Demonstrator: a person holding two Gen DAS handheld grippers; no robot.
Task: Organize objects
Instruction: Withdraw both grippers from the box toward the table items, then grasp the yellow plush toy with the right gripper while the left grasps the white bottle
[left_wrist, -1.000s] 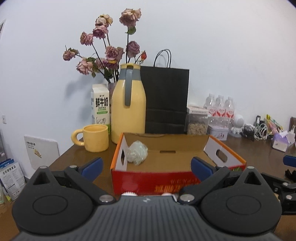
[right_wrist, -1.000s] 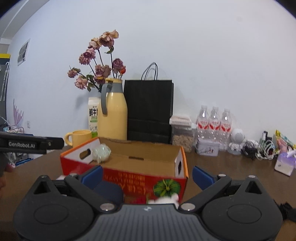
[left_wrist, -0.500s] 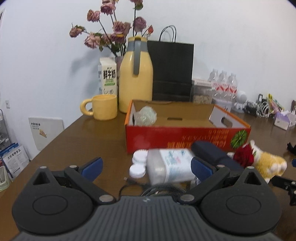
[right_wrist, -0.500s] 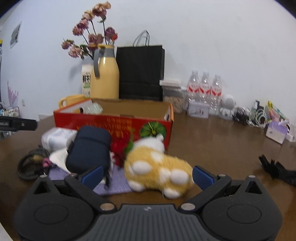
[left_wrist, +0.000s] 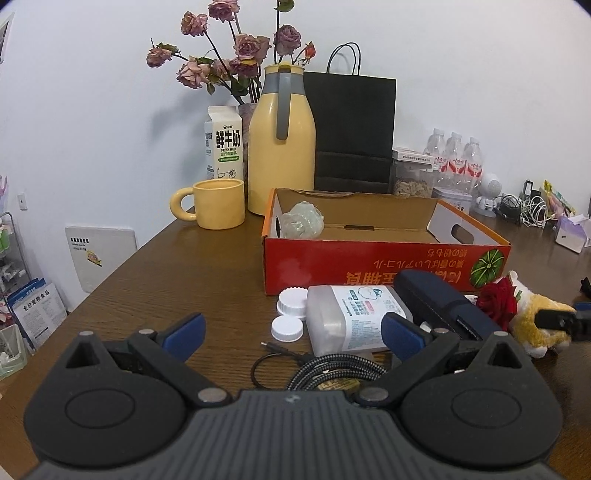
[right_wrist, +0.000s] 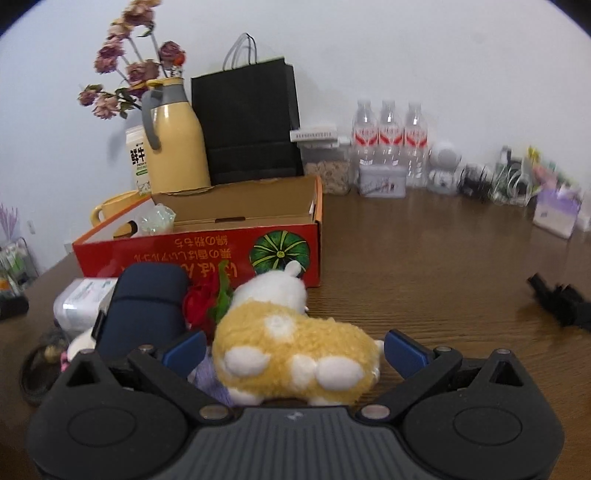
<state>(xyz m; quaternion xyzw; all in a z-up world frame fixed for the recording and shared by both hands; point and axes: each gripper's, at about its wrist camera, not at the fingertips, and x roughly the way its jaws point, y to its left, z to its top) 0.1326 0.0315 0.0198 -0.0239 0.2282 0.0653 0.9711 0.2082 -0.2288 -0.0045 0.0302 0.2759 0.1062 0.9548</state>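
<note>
The fingers of our right gripper (right_wrist: 293, 349) stand spread and empty astride the plush toy (right_wrist: 295, 354), which lies crosswise on the table just before the red box (right_wrist: 236, 247), while our left gripper (left_wrist: 291, 332), also spread, is farther off.

Even, soft indoor light; fisheye bending with dark corners; right wrist view slightly motion-blurred.

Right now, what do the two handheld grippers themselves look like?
Both match: the left gripper and right gripper have ribbed dark grey bodies, black angular linkage arms with round discs and silver pivot screws, and blue pads on the fingers. No cables, hands or sleeves show.
</note>
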